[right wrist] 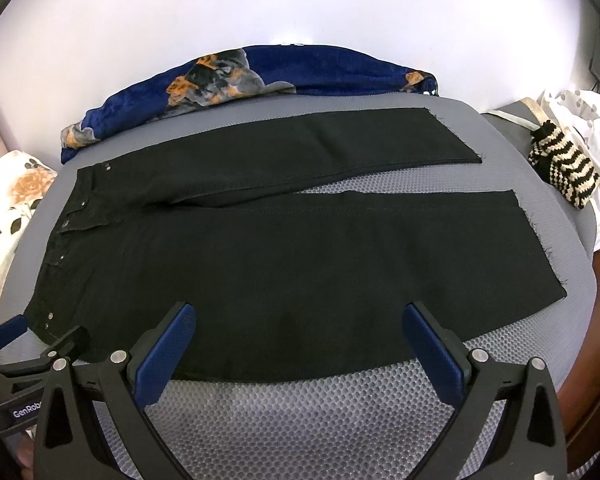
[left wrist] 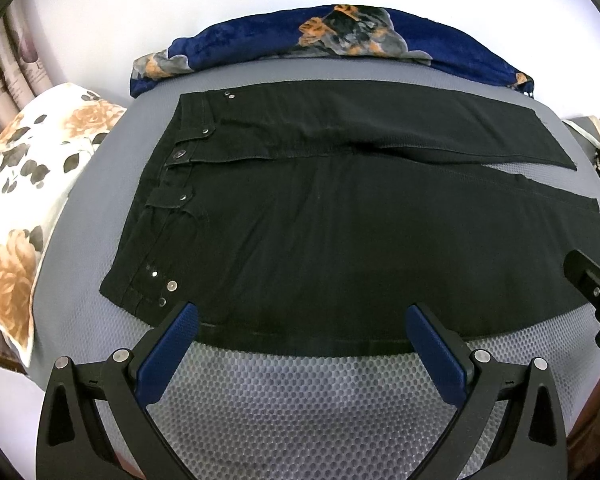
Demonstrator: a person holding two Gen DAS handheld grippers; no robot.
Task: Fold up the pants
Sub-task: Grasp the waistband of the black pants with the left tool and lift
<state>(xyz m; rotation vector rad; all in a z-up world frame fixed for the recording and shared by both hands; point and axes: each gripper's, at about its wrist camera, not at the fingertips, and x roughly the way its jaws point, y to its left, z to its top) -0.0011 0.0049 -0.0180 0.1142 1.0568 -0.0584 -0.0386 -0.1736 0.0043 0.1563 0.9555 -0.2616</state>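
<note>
Pants: the black denim pants [left wrist: 340,232] lie flat on the grey honeycomb-mesh mat [left wrist: 300,400], waistband to my left, both frayed-hem legs running right with a narrow wedge of mat between them.
My left gripper [left wrist: 302,322]: blue-padded jaws spread wide, empty, at the near edge close to the waistband.
My right gripper [right wrist: 300,320]: jaws likewise apart, holding nothing, over the near leg.
Handling: I judge the denim soft but fairly heavy, limp, not slippery; it should drape and crease readily.
Hold: I would pinch the near side seam, one gripper by the riveted hip [left wrist: 168,286], the other toward the near hem [right wrist: 540,264].
Surroundings: blue floral blanket [left wrist: 420,44] beyond.
</note>
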